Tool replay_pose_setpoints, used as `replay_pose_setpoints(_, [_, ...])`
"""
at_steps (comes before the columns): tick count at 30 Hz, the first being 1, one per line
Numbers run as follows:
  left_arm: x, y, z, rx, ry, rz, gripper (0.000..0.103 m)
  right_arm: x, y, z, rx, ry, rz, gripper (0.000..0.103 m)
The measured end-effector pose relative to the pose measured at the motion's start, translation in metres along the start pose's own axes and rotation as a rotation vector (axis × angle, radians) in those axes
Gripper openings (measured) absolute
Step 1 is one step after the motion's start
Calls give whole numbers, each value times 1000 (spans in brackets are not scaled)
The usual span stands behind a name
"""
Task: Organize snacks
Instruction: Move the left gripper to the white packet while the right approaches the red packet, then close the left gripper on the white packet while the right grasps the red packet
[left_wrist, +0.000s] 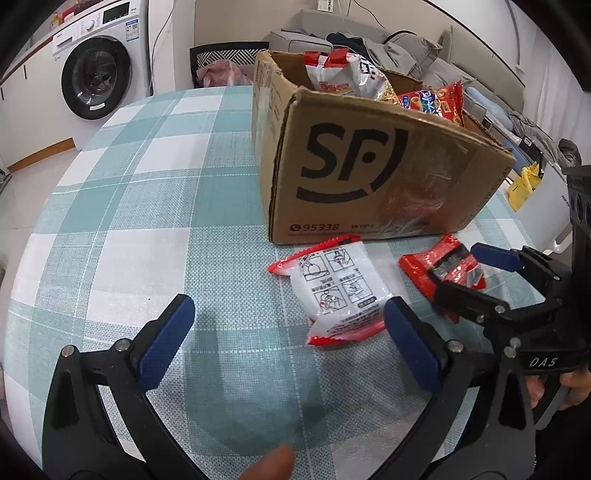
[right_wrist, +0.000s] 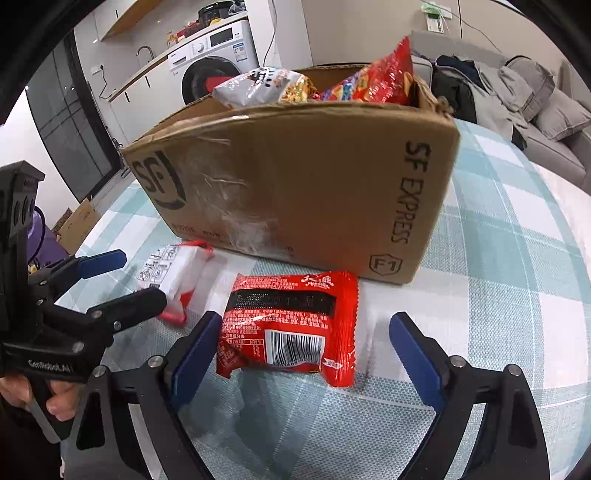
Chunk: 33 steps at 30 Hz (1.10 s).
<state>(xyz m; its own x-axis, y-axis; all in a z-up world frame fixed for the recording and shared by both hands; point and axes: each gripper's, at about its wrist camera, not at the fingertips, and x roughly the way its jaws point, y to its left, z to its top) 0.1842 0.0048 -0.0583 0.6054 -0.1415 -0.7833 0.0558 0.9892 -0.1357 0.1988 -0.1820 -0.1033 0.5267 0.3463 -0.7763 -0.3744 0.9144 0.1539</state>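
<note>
On the table (left_wrist: 110, 206), covered in a teal-and-white checked cloth, the left gripper (left_wrist: 288, 343) hangs with its blue-padded fingers spread wide over bare cloth, its right pad just beside the white snack packet with red ends (left_wrist: 334, 291), gripping nothing. That packet lies flat, printed side up, just in front of the brown cardboard shipping box (left_wrist: 369, 166), which stands open on the table with a white crinkly bag (left_wrist: 343, 75) and a red crinkly bag (left_wrist: 436, 99) sticking out of its top. To the right of the white packet lies the red noodle packet with a barcode (right_wrist: 291, 328), also flat and close to the box. The right gripper (right_wrist: 306, 350) straddles this red packet with its jaws apart: the left pad is at the packet's edge, the right pad stands clear of it.
</note>
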Motion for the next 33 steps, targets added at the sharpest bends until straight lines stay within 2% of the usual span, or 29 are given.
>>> replay_pose_setpoints(3, [-1,2,-1,-5,5,6,102,-4,-6,-1,11,-6,7,77])
replay_pose_setpoints(8, [-8,0,0,-27,-24,-12,102,-8,-15,-3,45,-23,36,72])
replay_pose_setpoints(13, [-5,-5,1,-29,-17,-5,102,-12,-19,-5,50,-21,81,58])
replay_pose_setpoints(22, [12,-18,7,-32,29,-23,101,-24,-29,-14,86,-38,119,54])
replay_pose_setpoints(25, [17,-23,8,-16,29,-12,95,-27,-29,-18,81,-39,118,54])
replay_pose_setpoints(29, [16,-28,8,12,23,-7,76,-27,-29,-19,85,-38,116,54])
replay_pose_setpoints(32, [11,-30,5,32,22,-32,55,-26,-26,-19,81,-35,114,54])
replay_pose_setpoints(33, [10,-30,3,36,21,-40,53,-26,-26,-19,77,-35,113,54])
